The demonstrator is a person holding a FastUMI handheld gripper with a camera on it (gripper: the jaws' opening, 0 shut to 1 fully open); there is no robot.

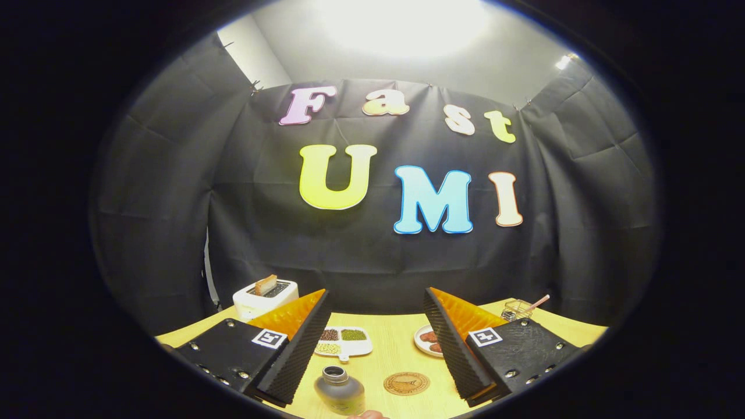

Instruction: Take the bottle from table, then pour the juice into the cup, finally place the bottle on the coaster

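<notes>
We have the gripper (372, 343) held above the wooden table (396, 349) with its two ribbed fingers (294, 355) spread wide apart and nothing between the pads, so the grasp is not yet made. The bottle (340, 393) stands upright on the table below and between the fingers, a little nearer our left finger than the right one, its dark cap toward us and its long axis vertical. That is the relation the coming move turns on, in our judgement: the bottle lies beneath the open gap and slightly left of its centre, so we would need to lower the tool and nudge it left until the body sits squarely between the pads before closing. The round coaster (407, 383) lies flat just beside the bottle toward the right finger, apart from it. A pale rounded rim (366, 414) shows at the near table edge just past the bottle (possibly the cup, though we cannot tell). Beyond the fingers sit a divided dish of beans (343, 343), a small plate (428, 340), a toaster (266, 297) and a wire basket (518, 309).
</notes>
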